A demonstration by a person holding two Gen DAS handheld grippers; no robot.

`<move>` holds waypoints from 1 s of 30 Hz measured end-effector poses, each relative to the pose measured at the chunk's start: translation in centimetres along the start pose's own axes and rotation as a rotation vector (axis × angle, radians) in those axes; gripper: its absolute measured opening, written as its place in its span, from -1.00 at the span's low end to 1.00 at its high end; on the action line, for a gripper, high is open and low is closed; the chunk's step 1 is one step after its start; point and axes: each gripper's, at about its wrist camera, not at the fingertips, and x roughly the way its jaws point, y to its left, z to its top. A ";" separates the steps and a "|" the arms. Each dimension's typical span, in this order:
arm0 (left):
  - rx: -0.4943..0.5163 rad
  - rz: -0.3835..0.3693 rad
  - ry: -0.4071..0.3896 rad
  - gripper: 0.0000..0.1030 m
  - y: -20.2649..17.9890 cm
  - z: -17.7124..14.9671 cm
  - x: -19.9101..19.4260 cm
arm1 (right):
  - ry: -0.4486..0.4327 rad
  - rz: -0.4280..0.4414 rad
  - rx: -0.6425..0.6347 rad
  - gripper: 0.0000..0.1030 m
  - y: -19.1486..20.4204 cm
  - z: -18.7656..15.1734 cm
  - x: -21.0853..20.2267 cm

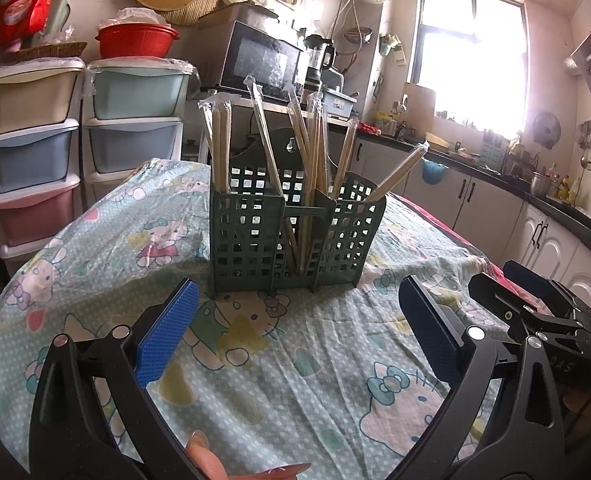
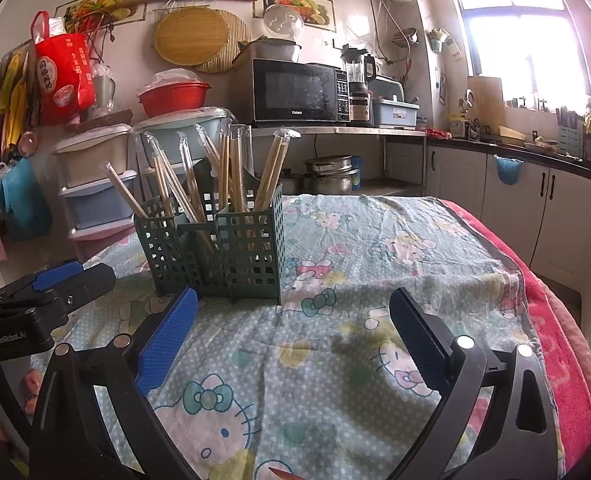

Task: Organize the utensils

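Observation:
A dark green perforated utensil caddy [image 1: 251,240] stands upright on the cartoon-print tablecloth [image 1: 295,360]. Several pairs of plastic-wrapped wooden chopsticks [image 1: 221,148] stand in its compartments. My left gripper [image 1: 295,312] is open and empty, a short way in front of the caddy. In the right wrist view the caddy [image 2: 247,252] with its chopsticks [image 2: 271,168] sits ahead and to the left. My right gripper [image 2: 291,320] is open and empty, just in front of the caddy. Each gripper shows at the edge of the other's view: the right one [image 1: 535,312], the left one [image 2: 35,300].
Stacked pastel drawer units [image 1: 27,152] stand behind the table on the left. A microwave [image 2: 299,92] sits on a shelf behind. A kitchen counter with cabinets [image 2: 535,192] runs along the right. A red cloth [image 2: 559,340] edges the table's right side.

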 end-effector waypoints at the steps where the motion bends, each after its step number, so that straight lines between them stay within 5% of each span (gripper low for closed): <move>1: 0.000 0.000 0.000 0.79 0.0 0.0 0.0 | -0.001 -0.002 -0.001 0.83 0.0 0.0 0.0; 30: -0.001 -0.003 -0.001 0.79 0.0 0.0 0.0 | 0.000 -0.010 0.001 0.85 -0.1 0.0 -0.1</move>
